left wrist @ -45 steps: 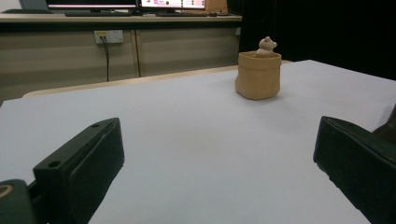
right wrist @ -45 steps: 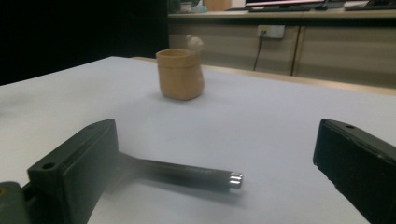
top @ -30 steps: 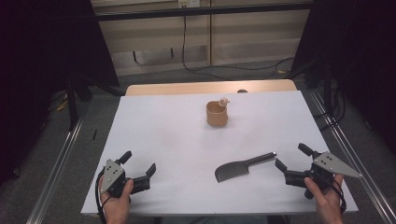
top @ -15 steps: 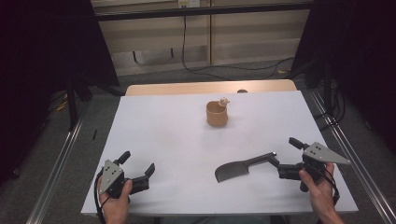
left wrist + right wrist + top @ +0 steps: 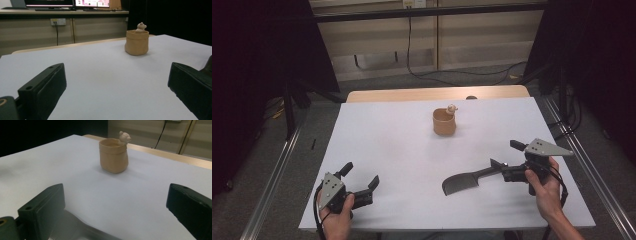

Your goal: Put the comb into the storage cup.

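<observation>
Now | right gripper spread over cleaver handle, near table right edge | left gripper spread, front-left corner

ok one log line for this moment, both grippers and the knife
left gripper: open, idle on table | right gripper: open, at cleaver handle | cleaver: flat on table | cup: upright, untouched

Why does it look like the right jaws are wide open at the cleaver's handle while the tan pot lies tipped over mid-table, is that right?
Not quite: the tan pot stands upright, as the right gripper view shows. The right gripper is indeed open at the cleaver handle.
</observation>
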`<act>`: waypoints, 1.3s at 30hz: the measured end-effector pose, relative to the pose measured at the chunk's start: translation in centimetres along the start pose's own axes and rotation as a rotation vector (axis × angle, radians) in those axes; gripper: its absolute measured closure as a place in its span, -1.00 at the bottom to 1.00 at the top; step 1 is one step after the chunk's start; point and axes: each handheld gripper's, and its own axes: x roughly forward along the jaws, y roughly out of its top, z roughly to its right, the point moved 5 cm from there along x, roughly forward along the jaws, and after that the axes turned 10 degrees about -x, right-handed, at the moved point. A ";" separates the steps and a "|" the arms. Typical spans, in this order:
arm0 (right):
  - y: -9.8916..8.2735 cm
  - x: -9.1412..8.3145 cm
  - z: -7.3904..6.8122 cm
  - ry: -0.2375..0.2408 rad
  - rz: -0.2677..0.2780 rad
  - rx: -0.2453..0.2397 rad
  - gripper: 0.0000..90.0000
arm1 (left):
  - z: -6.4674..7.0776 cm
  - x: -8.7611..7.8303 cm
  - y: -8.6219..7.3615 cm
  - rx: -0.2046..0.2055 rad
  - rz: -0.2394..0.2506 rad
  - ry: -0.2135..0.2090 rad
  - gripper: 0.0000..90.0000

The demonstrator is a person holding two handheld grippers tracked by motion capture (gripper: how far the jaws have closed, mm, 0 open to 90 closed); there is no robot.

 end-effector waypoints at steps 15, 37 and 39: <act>0.4 2.6 0.8 0.131 -0.147 0.017 -0.96 | -0.1 0.1 0.1 0.005 -0.006 -0.006 -0.96; 1.4 5.2 0.4 0.247 -0.340 -0.128 -0.92 | -0.3 0.5 0.1 0.008 -0.012 0.000 -0.96; 1.0 5.7 0.5 0.267 -0.379 -0.131 -0.92 | -0.4 0.5 0.1 0.013 -0.020 -0.003 -0.96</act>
